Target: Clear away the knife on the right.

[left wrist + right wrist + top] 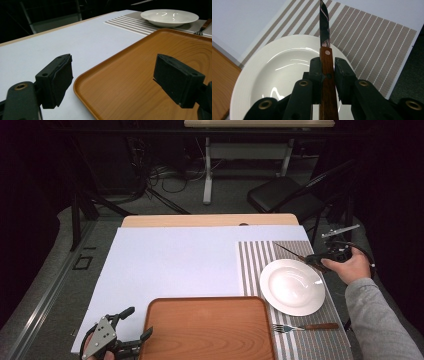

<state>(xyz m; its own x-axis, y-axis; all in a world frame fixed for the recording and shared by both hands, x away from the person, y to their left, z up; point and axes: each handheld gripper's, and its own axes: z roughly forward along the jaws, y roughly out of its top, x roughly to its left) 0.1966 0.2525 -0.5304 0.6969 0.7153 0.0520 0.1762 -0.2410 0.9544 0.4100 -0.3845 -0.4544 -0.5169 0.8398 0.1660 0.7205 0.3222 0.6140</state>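
1. Knife [325,32]: wooden handle, dark pointed blade, held in the right gripper [327,71] at the far right of the table, raised over the far right rim of the white plate [292,286]. In the high view the knife [292,252] points left and away, over the striped placemat [256,262].
2. Handling guess: light, stiff, thin; the smooth handle could twist or slip between the pads, the blade edge is sharp. Best hold is the wooden handle just behind the rivet, never the blade.
3. Grip: the right jaws stand narrow, clamped on the handle from both sides. Handle runs straight up between them, rivet and blade sticking out past the fingertips [343,70], the rest of the handle running back under the gripper body. Looks centred, not tilted much.
4. Right gripper in the high view [327,256], with the person's right hand [350,266] around it, just beyond the plate's right edge.
5. Fork [305,326] lies flat on the placemat near the plate's near side, tines left.
6. Left gripper [112,82] at the near left, jaws wide, nothing between them; it straddles the near left corner of the wooden tray [150,82], not touching it as far as I can tell. Same gripper in the high view [135,325].
7. White sheet [170,265] covers the rest of the tabletop.
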